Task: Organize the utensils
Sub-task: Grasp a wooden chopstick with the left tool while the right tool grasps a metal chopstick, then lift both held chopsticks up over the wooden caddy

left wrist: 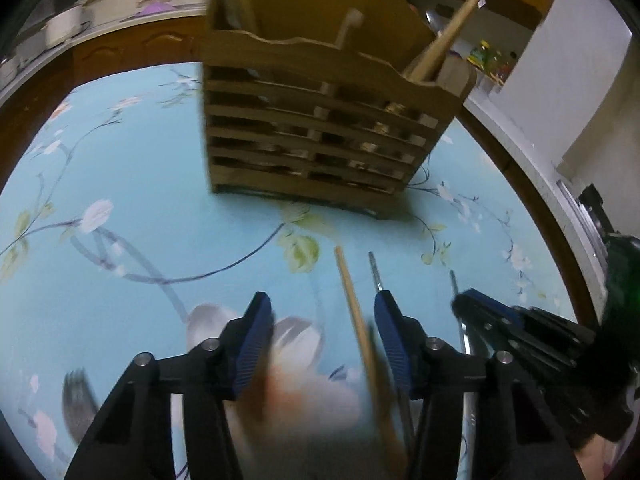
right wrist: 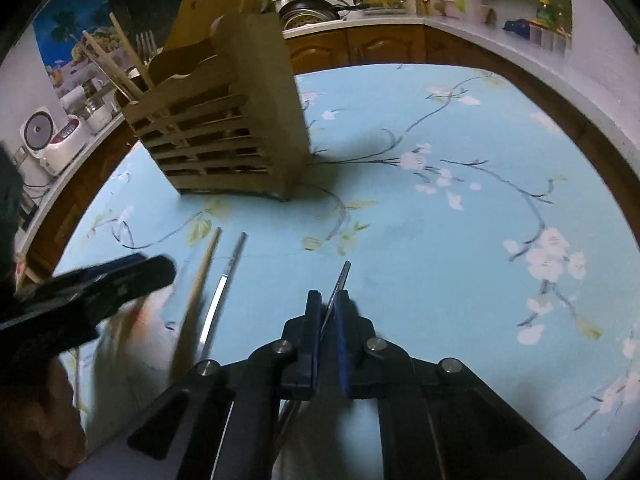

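Observation:
A slatted wooden utensil holder (left wrist: 320,120) stands on the blue floral table (left wrist: 140,200); it also shows in the right wrist view (right wrist: 224,128) with wooden sticks (right wrist: 120,60) in it. My left gripper (left wrist: 320,308) is open above the table, with a wooden chopstick (left wrist: 352,304) lying between its fingers and a metal utensil handle (left wrist: 376,272) beside the right finger. My right gripper (right wrist: 328,300) is shut on a thin metal utensil (right wrist: 340,280); this gripper shows at the right of the left wrist view (left wrist: 480,304). A wooden chopstick (right wrist: 200,280) and a metal utensil (right wrist: 228,276) lie to its left.
A white plate or cloth patch (left wrist: 304,384) lies blurred under the left gripper. A kitchen counter (right wrist: 360,20) with pans and a utensil rack runs behind the table. A rice cooker (right wrist: 52,140) stands at the far left. The left gripper (right wrist: 100,280) shows at left.

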`<action>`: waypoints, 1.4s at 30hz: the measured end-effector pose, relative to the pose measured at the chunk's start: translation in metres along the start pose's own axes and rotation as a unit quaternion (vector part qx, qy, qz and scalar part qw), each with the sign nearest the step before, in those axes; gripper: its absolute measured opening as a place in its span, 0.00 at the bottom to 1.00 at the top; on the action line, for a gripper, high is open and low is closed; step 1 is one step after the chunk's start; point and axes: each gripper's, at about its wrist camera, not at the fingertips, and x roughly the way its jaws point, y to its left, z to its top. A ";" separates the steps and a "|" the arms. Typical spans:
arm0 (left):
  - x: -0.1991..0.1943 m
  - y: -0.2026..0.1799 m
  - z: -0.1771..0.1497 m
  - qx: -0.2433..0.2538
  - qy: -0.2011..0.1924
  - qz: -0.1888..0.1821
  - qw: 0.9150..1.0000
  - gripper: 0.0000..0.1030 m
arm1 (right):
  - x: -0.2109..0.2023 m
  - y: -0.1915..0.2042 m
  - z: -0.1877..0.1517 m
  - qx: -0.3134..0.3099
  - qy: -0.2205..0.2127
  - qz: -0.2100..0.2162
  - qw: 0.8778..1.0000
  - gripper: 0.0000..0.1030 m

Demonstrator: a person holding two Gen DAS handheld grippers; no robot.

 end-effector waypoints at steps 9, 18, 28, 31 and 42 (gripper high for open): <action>0.033 -0.020 0.011 0.069 0.011 0.049 0.996 0.27 | 0.003 -0.009 0.010 0.018 0.000 0.006 1.000 0.08; 0.033 -0.026 0.001 0.080 0.007 0.037 0.996 0.03 | 0.006 -0.004 0.013 0.015 0.001 0.014 1.000 0.05; -0.041 -0.002 -0.020 0.026 -0.050 -0.028 0.998 0.02 | -0.054 0.010 0.012 0.022 -0.055 0.060 0.996 0.04; -0.072 0.004 -0.026 0.014 -0.078 -0.044 0.996 0.02 | -0.079 0.016 0.013 0.019 -0.080 0.070 0.994 0.04; -0.169 0.030 -0.054 0.011 -0.146 -0.080 0.986 0.02 | -0.145 0.043 0.016 -0.003 -0.147 0.095 0.984 0.04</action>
